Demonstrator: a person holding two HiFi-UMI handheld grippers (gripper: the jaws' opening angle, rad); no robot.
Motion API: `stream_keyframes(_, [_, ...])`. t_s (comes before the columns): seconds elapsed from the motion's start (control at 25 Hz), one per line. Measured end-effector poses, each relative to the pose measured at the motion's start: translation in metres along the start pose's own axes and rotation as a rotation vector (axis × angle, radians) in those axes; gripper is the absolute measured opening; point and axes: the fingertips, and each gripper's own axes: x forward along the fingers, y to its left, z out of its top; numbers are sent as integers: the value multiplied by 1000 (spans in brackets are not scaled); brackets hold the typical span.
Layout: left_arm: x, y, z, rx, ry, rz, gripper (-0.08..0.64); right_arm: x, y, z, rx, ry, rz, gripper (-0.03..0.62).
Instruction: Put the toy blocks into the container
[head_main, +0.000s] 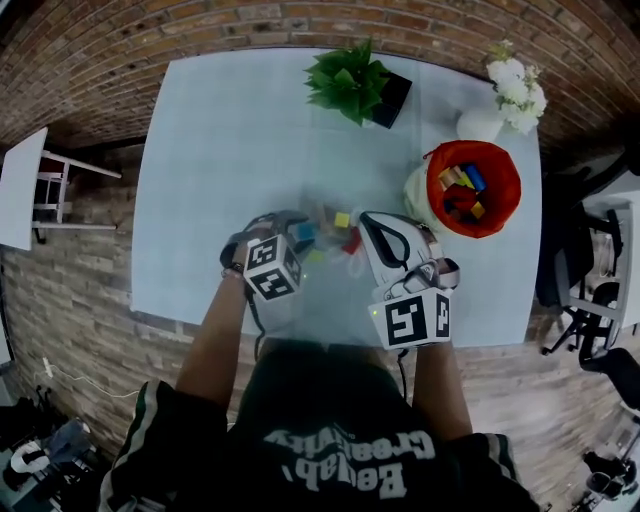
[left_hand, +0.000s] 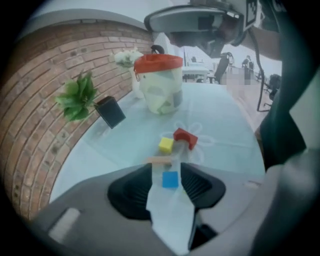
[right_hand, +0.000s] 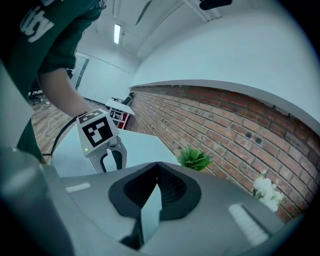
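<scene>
You hold two grippers: one left gripper, one right gripper. 
One table. 
Loose blocks on table, you can count four:
- one blue block
- one yellow block
- one red block
- one flat tan block

One bucket with red rim. 
Blocks inside bucket: a few, piled up, too mixed for you to count. 
One green plant, one black pot. 
One white vase, one bunch of white flowers. 
One white stool beside table.
</scene>
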Motion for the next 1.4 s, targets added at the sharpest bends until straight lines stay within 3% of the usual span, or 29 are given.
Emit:
stream_keyframes(0.4, [50,-11,-31,-16,93,-111,193,-4,-2,-20,28,61,-29,6])
stream_keyframes(0.52, [57,-10,-36,-22,101,-113,150,-4,-1,-23,32,72,-34,6])
stream_keyframes(0.84, [54,-5,-34,-24,75,-100,149,0,1,-23,37,82,-44,6])
stream_keyframes(1.04, [24,10,-11,-71,-26,-23,149,1,3,-11,56,64,-45,6])
stream_keyframes(1.2, [-20,20,23,-111,-169,45,149,-2,2,5,62,37,-55,6])
stream_keyframes(1.4, [-83,31,60,-87,-300,178,149,-7,-2,27,59,5,-76,6])
